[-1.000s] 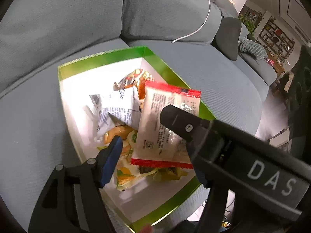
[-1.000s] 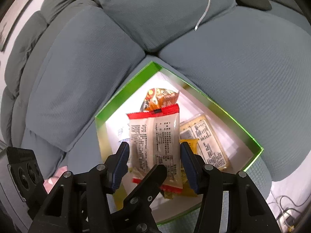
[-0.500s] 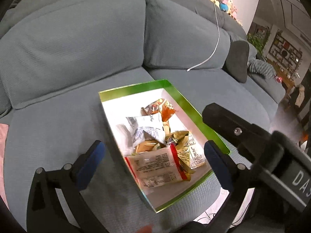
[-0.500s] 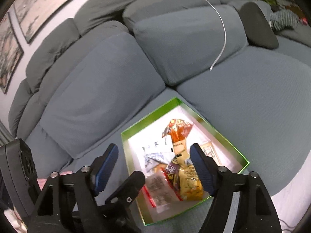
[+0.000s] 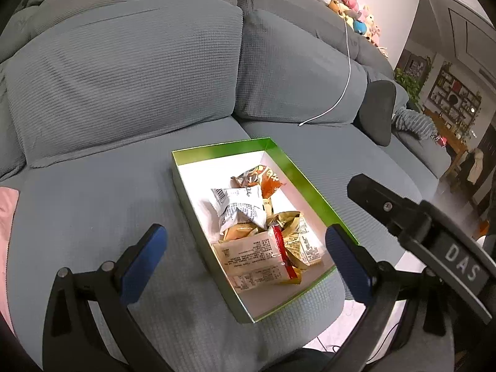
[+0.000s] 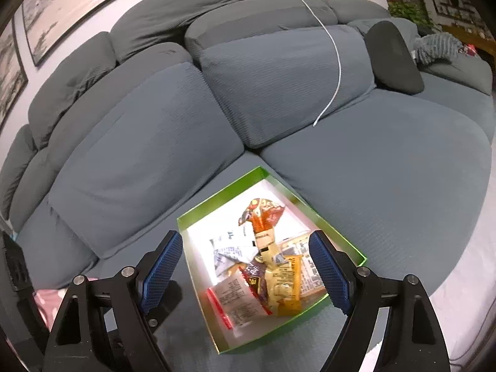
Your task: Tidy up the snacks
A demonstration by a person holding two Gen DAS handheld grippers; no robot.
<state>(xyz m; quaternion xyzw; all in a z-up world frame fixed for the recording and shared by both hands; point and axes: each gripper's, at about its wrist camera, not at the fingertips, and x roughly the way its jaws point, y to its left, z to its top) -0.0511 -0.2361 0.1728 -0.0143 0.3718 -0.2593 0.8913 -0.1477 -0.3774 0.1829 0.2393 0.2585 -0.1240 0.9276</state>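
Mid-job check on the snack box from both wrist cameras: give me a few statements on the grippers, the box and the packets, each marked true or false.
1. The right gripper grips the red-edged packet. False: it is open and empty; the packet lies in the box.
2. The left gripper is open. True.
3. The green box sits on the grey sofa. True.
4. The box has a lid on. False: it is open-topped, snacks showing.
5. A white cable hangs down the sofa back. True.
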